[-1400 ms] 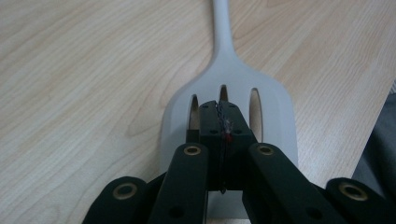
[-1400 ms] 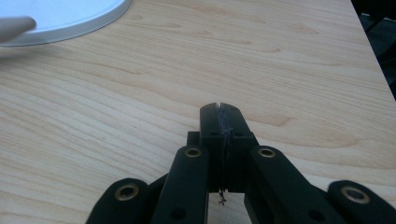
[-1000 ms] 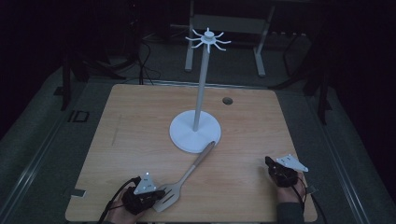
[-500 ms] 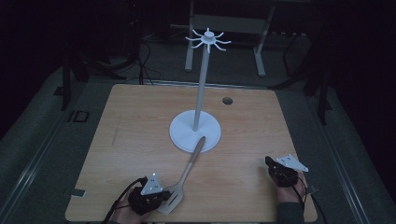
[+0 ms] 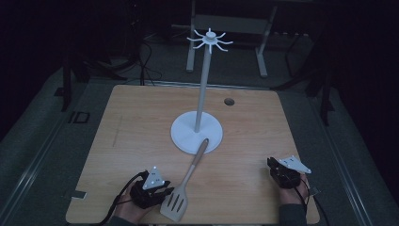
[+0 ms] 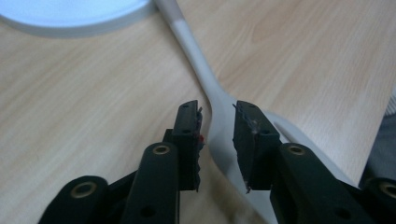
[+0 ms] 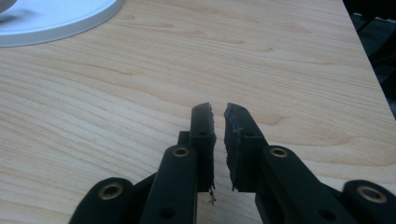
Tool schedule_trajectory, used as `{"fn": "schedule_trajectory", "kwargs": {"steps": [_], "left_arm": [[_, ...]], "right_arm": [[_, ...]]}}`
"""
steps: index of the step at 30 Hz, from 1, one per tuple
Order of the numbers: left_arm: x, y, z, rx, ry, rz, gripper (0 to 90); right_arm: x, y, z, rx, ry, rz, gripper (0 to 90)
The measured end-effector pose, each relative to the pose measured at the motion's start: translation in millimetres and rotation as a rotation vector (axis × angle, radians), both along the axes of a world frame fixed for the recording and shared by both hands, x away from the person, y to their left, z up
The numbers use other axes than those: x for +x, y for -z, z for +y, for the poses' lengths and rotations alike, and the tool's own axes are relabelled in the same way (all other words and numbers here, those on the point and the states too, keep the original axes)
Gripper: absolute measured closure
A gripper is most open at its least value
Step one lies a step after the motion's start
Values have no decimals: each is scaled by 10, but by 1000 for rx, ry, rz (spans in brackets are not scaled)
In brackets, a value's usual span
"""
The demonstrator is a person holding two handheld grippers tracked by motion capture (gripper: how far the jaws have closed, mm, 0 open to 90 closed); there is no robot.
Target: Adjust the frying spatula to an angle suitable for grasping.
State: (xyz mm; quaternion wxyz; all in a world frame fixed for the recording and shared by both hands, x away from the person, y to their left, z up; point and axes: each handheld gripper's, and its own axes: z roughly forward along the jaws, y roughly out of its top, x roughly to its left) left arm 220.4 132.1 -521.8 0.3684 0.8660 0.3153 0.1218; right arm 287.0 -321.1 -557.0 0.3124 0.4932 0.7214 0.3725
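A slotted grey spatula (image 5: pixel 182 188) with a pale wooden handle lies flat on the wooden table (image 5: pixel 141 122), its handle tip resting on the white base (image 5: pixel 181 136) of a tall hook stand (image 5: pixel 202 89). My left gripper (image 5: pixel 164 190) sits by the spatula's head at the near edge. In the left gripper view its jaws have just been opening; the left gripper (image 6: pixel 218 112) straddles the spatula's neck (image 6: pixel 215 100) with a gap on each side. My right gripper (image 5: pixel 275 167) rests at the near right. Its jaws have just been opening, and the right gripper (image 7: pixel 218 112) shows a narrow empty gap.
The stand's round base (image 7: pixel 51 16) lies ahead and left of the right gripper. A small dark hole (image 5: pixel 229 101) sits in the tabletop behind the stand. The table's near edge (image 5: pixel 226 222) runs just behind both hands. Dark floor and frames surround the table.
The left gripper shifted right against the spatula's head and its jaws parted. The spatula's handle swung a little left, onto the base. The right hand stayed put.
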Motion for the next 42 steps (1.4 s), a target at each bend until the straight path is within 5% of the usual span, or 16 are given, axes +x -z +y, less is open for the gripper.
{"fn": "schedule_trajectory", "kwargs": {"steps": [15,22,33,42], "left_arm": [[363,-240,-200,6,-83,17,592],[579,-270,-363,24,-128,58,565],[856,-104,-738,73,-141,137,529],[971,42,-950,147,-144,162,554]], "right_arm": [[2,5,-14,3,18,-4,724],[1,5,-14,4,18,-7,706],[0,1,-35,13,23,-10,685],[1,2,-38,13,22,-10,681]]}}
